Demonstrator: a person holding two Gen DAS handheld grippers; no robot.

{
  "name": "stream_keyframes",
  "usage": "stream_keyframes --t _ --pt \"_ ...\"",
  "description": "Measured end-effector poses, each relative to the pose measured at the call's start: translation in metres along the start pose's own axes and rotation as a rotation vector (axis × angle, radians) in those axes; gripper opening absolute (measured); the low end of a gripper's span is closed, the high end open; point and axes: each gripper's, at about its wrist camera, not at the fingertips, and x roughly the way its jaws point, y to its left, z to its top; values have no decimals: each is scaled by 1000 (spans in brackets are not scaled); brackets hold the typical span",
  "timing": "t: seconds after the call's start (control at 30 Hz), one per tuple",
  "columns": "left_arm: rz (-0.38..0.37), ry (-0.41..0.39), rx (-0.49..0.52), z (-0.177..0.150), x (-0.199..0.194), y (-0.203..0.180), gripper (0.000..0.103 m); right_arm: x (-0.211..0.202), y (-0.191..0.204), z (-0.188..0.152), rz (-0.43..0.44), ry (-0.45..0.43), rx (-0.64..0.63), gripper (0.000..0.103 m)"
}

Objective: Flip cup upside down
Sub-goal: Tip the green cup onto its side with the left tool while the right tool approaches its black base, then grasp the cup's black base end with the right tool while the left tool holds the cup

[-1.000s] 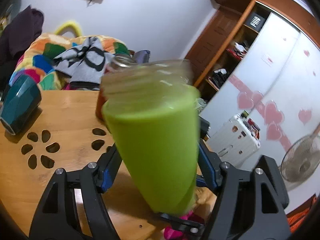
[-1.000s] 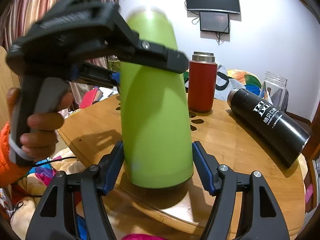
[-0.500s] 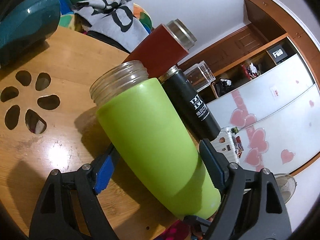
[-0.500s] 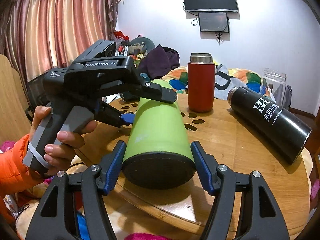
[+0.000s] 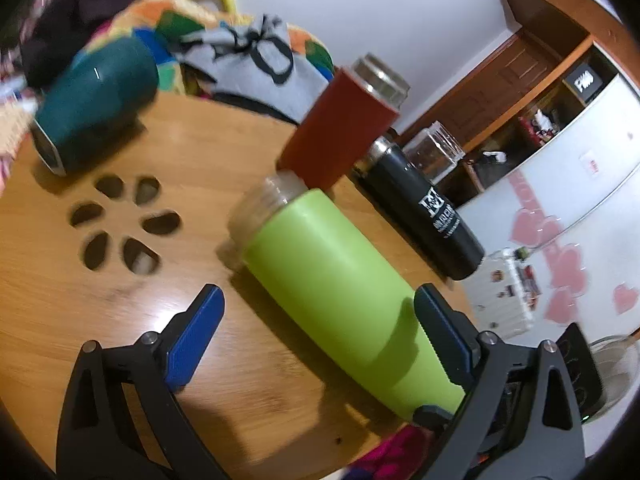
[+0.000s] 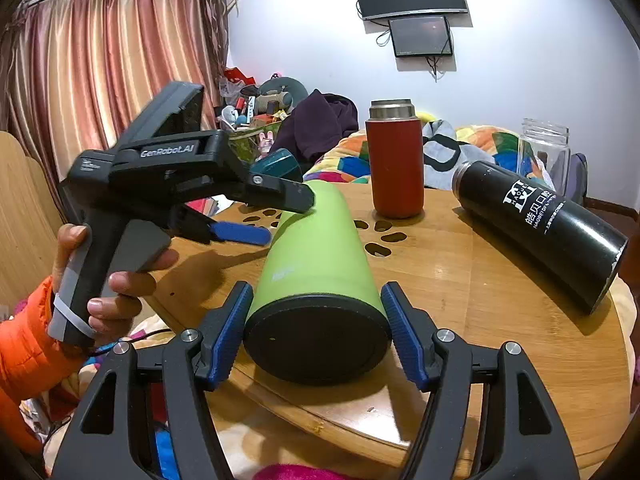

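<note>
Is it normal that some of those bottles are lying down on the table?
Three lie on their sides: the lime-green cup, the black printed flask and the dark teal tumbler. Only the red flask stands upright. Nothing looks spilled.
</note>
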Motion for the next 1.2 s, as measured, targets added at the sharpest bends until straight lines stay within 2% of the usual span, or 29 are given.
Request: stream_keyframes --t 0.13,0.2,0.23,0.3,0.33,0.4,0.5,0.6,0.67,0.9,1.2 --pt "93 -120 174 -6 -21 -27 94 3 -3 -2 16 15 14 64" --pt "133 -153 250 -6 -24 -42 81 8 -3 -3 18 33 19 64" --pt "151 -160 289 -8 -24 -49 78 9 -3 -4 14 39 18 64" --pt "184 -165 361 -13 -19 -63 59 14 -1 -6 1 56 10 65" --pt "190 -161 377 -13 -15 -67 54 15 0 -7 -1 63 8 65" --pt "201 -155 411 -15 -7 -76 36 19 1 -10 -4 82 9 64" --pt "189 -150 428 -18 -2 -78 22 17 7 -13 -35 84 -10 62" --pt "191 -162 440 -19 -4 -82 16 13 10 -12 -52 76 -16 62" --pt "177 -174 446 -18 -7 -83 15 1 13 -7 -64 35 -25 62" --pt "148 -232 456 -16 -28 -92 13 -32 19 20 -74 -81 -39 62" --pt "118 -293 444 -5 -44 -96 11 -34 20 56 -83 -154 -55 62"
